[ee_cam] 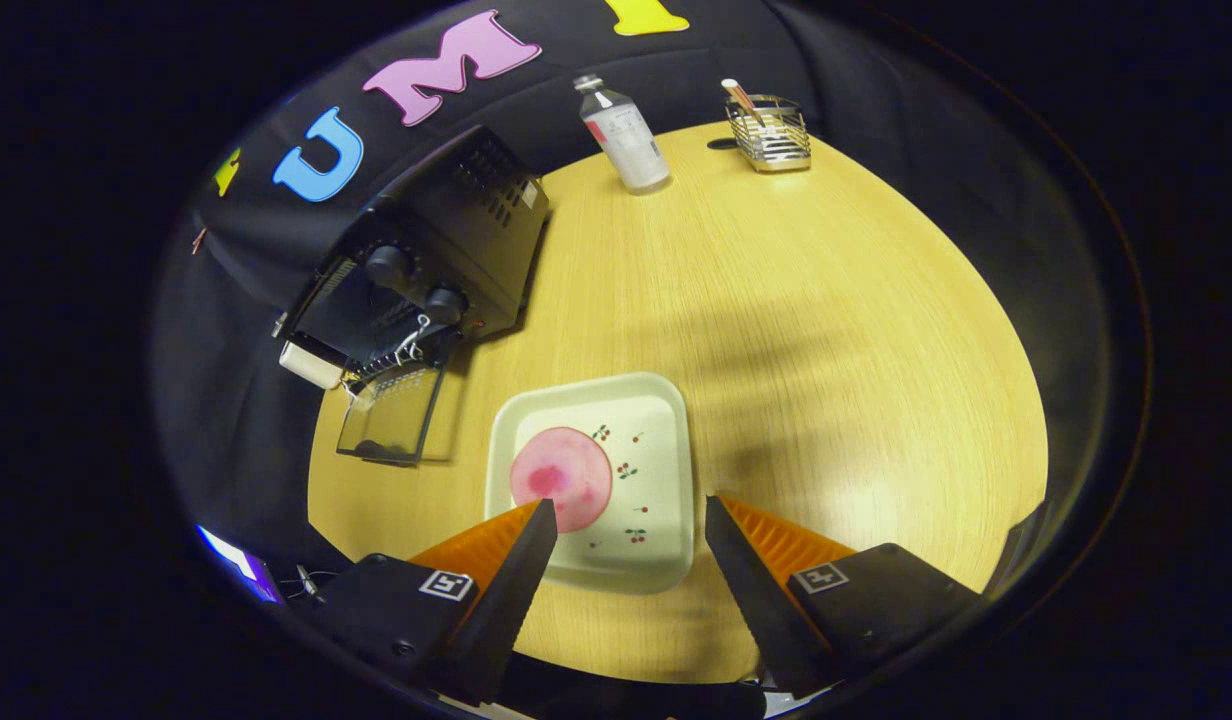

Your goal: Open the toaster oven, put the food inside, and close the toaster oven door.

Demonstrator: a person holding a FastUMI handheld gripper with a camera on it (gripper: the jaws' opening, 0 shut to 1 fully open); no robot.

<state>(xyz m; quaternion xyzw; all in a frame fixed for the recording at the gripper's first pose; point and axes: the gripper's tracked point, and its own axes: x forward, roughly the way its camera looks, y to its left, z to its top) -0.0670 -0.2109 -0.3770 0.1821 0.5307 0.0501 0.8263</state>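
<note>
A black toaster oven (431,255) stands at the far left of the round wooden table (826,330), its glass door (391,415) folded down open toward the table. A pale square plate (666,470) with small cherry prints lies just ahead of my fingers, and a round pink slice of food (561,478) rests on its left half. My gripper (628,518) hovers above the plate's near edge, open, with nothing between its fingers. The left fingertip (541,520) overlaps the slice's near rim in the view.
A clear bottle (624,135) with a label stands at the table's far side. A wire basket (771,130) holding a utensil sits to its right. Black cloth walls surround the table.
</note>
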